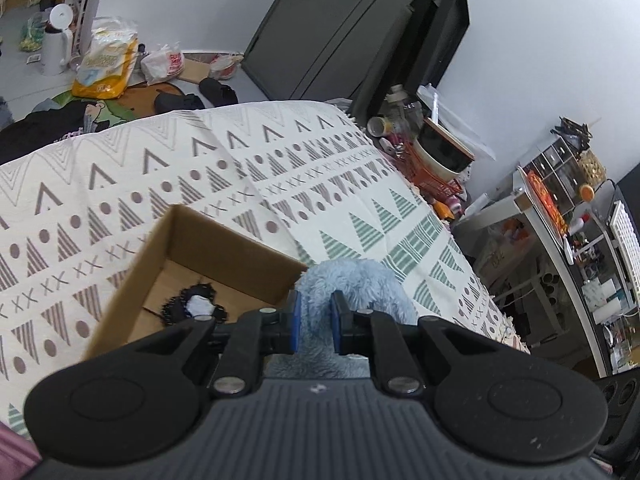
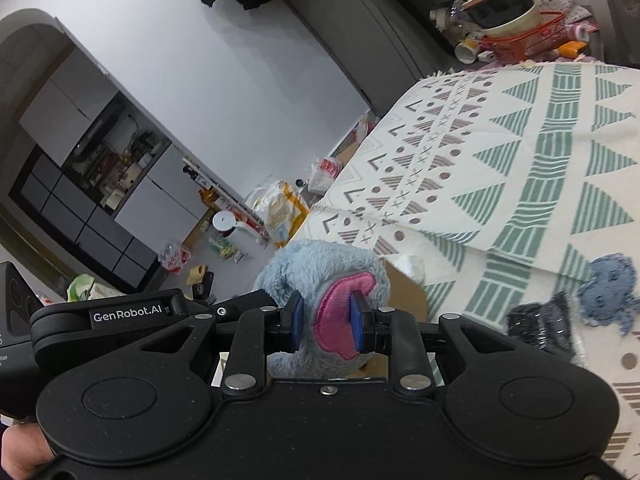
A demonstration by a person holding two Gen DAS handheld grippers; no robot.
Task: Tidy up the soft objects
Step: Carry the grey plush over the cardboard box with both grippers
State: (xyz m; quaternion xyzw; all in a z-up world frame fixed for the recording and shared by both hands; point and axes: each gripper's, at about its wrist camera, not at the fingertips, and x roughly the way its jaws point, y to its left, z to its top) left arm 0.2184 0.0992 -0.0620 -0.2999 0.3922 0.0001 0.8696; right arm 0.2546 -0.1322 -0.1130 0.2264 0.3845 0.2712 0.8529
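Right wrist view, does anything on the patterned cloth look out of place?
Yes: a blue fabric piece and a dark shiny item lie loose on the cloth, outside the cardboard box.

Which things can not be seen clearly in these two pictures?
- Blue plush toy: left wrist view, lower part hidden behind left gripper.
- Cardboard box: near end hidden by that gripper.
- Black item: right wrist view, blurred, unidentifiable.
- Right gripper covers the toy's underside.

Two wrist fisheyes, close over the patterned cloth [image 1: 168,184].
Both look along their fingers, sharing the blue plush toy [image 2: 320,268] and cardboard box [image 1: 224,248].
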